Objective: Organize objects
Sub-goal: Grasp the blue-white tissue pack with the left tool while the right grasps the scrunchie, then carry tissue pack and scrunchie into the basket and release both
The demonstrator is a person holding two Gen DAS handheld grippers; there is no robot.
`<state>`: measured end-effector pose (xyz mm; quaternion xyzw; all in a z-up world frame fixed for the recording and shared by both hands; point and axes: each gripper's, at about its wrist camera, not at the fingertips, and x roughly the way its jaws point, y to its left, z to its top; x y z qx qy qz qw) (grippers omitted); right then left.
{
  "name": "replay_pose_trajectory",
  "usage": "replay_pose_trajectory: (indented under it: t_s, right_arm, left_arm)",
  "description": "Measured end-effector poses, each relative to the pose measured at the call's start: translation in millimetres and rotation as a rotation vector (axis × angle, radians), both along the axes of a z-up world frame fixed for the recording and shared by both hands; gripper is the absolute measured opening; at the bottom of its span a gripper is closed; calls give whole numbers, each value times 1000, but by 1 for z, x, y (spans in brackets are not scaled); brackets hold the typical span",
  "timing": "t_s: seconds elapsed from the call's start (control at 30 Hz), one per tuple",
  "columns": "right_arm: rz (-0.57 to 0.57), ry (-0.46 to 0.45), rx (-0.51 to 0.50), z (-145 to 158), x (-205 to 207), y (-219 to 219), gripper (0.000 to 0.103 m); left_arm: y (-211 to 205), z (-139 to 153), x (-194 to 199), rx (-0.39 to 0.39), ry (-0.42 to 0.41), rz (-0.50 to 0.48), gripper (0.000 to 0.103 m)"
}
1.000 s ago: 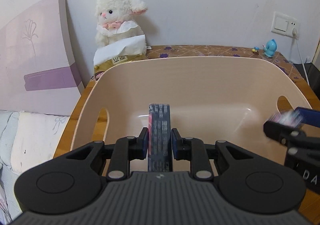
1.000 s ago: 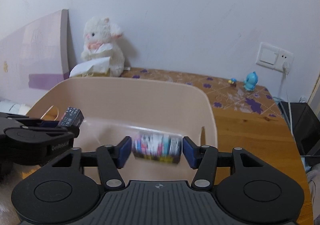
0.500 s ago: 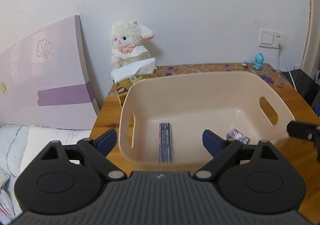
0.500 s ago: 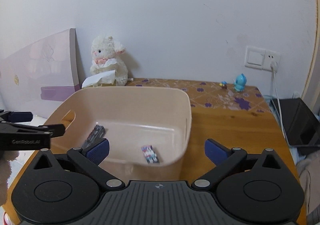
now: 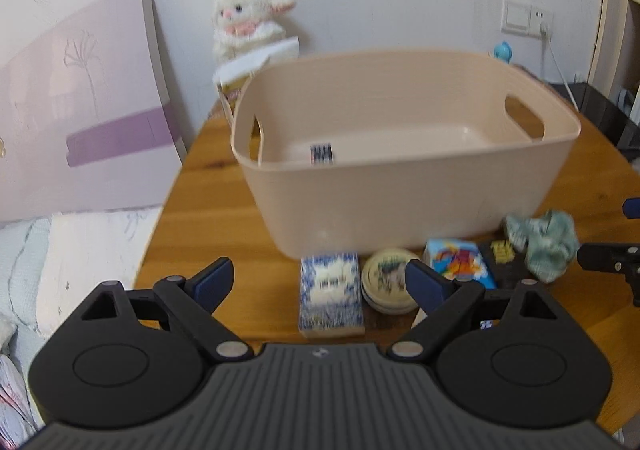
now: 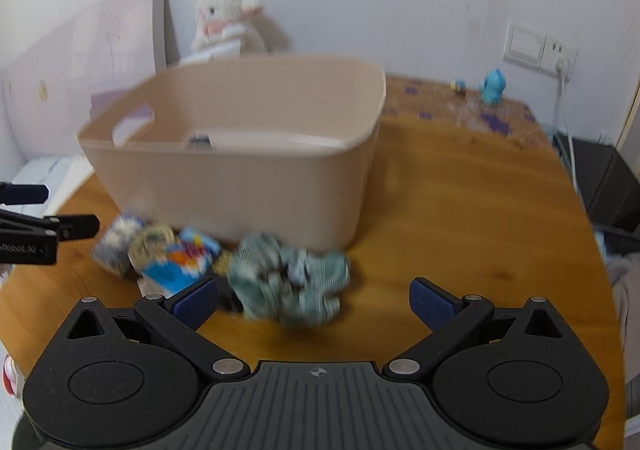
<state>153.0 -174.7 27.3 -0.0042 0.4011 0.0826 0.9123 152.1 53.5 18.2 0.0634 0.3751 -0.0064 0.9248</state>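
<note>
A beige plastic basket [image 5: 400, 185] [image 6: 240, 185] stands on the wooden table, with a dark flat pack [image 5: 321, 154] lying inside. In front of it lie a blue-white box [image 5: 330, 294] [image 6: 114, 238], a round tin [image 5: 390, 284] [image 6: 154, 244], a colourful box [image 5: 460, 262] [image 6: 180, 266] and a crumpled green cloth [image 5: 542, 244] [image 6: 288, 282]. My left gripper [image 5: 320, 284] is open and empty above the blue-white box. My right gripper [image 6: 314, 300] is open and empty, just behind the cloth.
A white plush lamb [image 5: 248, 19] [image 6: 226, 15] sits against the wall behind the basket. A pink board [image 5: 80, 129] leans at the left. A small blue figurine [image 6: 494, 85] and a wall socket [image 6: 536, 45] are at the right. Bedding [image 5: 80, 250] lies left of the table.
Both grippers let go of their items into the basket, opened, and pulled back toward me. The loose objects in front of the basket have come into view.
</note>
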Motion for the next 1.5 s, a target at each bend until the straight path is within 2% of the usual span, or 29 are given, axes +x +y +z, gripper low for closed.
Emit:
replay_pose_trajectory:
  t_s: [0.17, 0.33, 0.47, 0.53, 0.57, 0.63, 0.67, 0.73, 0.8, 0.87, 0.93, 1.13, 1.27, 1.5]
  right_arm:
    - [-1, 62, 2, -25, 7, 2, 103]
    - [3, 76, -3, -38, 20, 10, 103]
    - [22, 77, -45, -50, 32, 18, 102]
    - [28, 76, -48, -54, 35, 20, 88]
    - [27, 68, -54, -55, 35, 22, 88]
    - [31, 56, -66, -55, 35, 25, 80]
    - [34, 50, -69, -54, 34, 27, 78]
    - [48, 46, -64, -53, 32, 29, 62]
    - [61, 40, -74, -51, 28, 31, 52]
    - [69, 36, -89, -49, 26, 33, 45]
    - [74, 35, -96, -47, 23, 34, 36]
    - [66, 31, -44, -42, 13, 23, 26]
    - [59, 19, -21, -32, 5, 18, 26]
    - [74, -59, -21, -5, -15, 8, 26]
  left_arm:
    - [4, -26, 7, 4, 51, -6, 93]
    - [9, -48, 19, 5, 100, -12, 93]
    - [10, -61, 27, 25, 120, -18, 94]
    - [13, -62, 28, 18, 108, -22, 94]
    - [14, -63, 29, 14, 107, -19, 93]
    - [18, -63, 32, 3, 102, -10, 89]
    - [21, -63, 33, -11, 98, -9, 83]
    - [25, -62, 35, -56, 104, -11, 70]
    - [27, -60, 35, -89, 110, -13, 54]
    - [26, -59, 34, -94, 111, -18, 48]
    - [21, -58, 32, -61, 104, -20, 48]
    - [17, -58, 17, -30, 86, -34, 48]
    - [17, -55, 6, -26, 77, -26, 48]
    - [21, -37, -12, -14, 27, -31, 48]
